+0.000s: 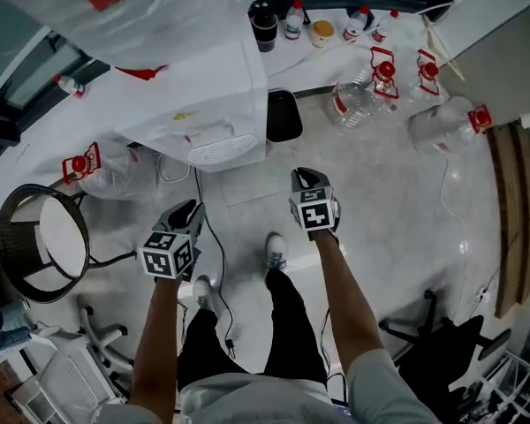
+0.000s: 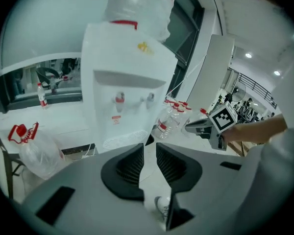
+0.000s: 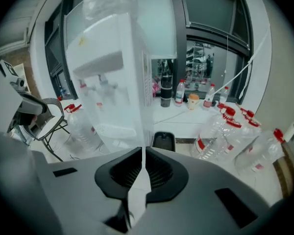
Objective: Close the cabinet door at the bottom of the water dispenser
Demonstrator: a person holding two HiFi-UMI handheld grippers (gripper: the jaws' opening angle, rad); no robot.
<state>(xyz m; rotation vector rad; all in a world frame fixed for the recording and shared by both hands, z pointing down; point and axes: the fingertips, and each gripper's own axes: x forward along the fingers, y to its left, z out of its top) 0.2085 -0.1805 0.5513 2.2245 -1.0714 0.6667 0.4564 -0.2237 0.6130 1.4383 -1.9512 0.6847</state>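
The left gripper [image 1: 185, 212] has its jaws spread a little. Nothing is between them. Only the floor and a white shoe [image 1: 276, 253] show through the gap. The right gripper [image 1: 307, 177] has its jaws pressed together and pinches nothing. Both are held up in the air, side by side but apart, and point ahead and down.

Seen from the head, the person's two shoes stand on the grey floor [image 1: 380, 201] just under the grippers. A round wire stool [image 1: 40, 241] is at 9 o'clock. A clear jug with a red handle [image 1: 106, 170] lies at 10 o'clock.

The white water dispenser [image 1: 203, 87] stands at 11 o'clock, a little way in front of the grippers, with a big clear bottle on top. Its two taps and drip tray face the person. The cabinet door low down on it cannot be seen in any view.

A black bin [image 1: 284, 116] sits just beside the dispenser at 12 o'clock. Empty bottles with red caps [image 1: 371, 87] lie at 1 o'clock. Farthest off, a black cup [image 1: 264, 25] and small bottles stand on a white ledge.
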